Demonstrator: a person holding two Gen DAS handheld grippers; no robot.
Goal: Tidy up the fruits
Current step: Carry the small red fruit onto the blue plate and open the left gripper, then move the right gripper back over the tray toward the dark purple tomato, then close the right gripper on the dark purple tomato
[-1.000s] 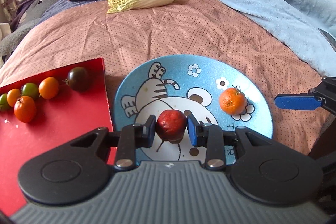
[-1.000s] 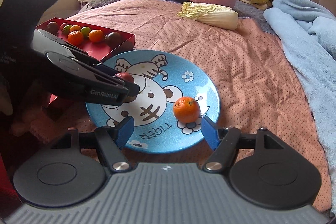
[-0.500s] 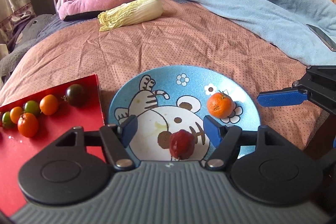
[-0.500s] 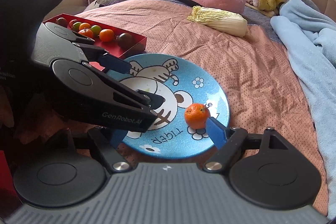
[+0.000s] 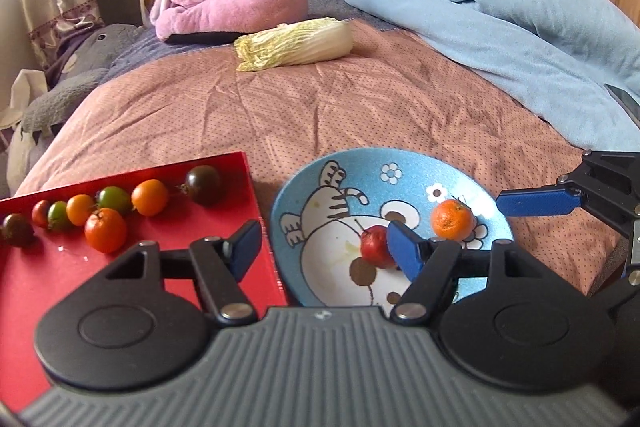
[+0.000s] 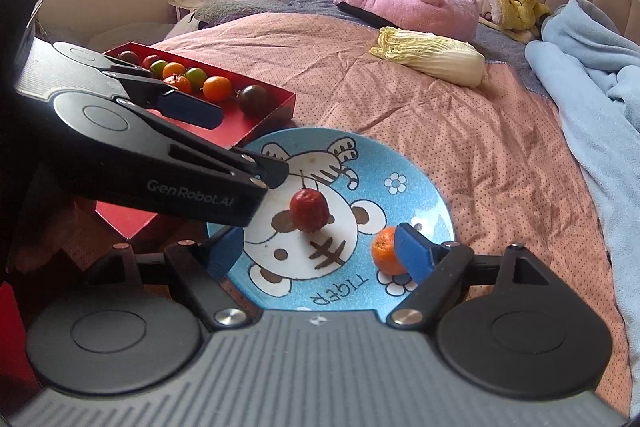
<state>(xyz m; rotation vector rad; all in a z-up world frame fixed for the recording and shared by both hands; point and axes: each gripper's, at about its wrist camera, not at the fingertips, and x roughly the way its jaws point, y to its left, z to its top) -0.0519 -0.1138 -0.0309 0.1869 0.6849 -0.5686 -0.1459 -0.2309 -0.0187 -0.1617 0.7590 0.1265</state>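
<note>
A blue tiger plate (image 5: 360, 167) lies on the pink bedspread. A small dark red fruit (image 5: 374, 247) rests on its white middle, and a mandarin (image 5: 451, 219) sits near its right rim. My left gripper (image 5: 322, 233) hovers open above the seam between the plate and the red tray (image 5: 48, 267), with nothing between its fingers. The red fruit shows just behind its right finger. The tray holds several small tomatoes, red, orange, green and dark. My right gripper (image 6: 316, 243) is open over the plate's (image 6: 424, 195) near rim. Its right finger partly covers the mandarin (image 6: 383, 251), and the red fruit (image 6: 308, 210) lies ahead of it.
A napa cabbage (image 5: 294, 43) lies further up the bed, with a pink plush toy (image 5: 224, 3) behind it. A light blue blanket (image 5: 500, 19) is heaped along the right side. A grey plush lies at the left edge of the bed.
The left gripper opened and let go of the red fruit, which now lies on the plate. It then rose and drew back toward the tray. The right gripper's jaws spread wider.
</note>
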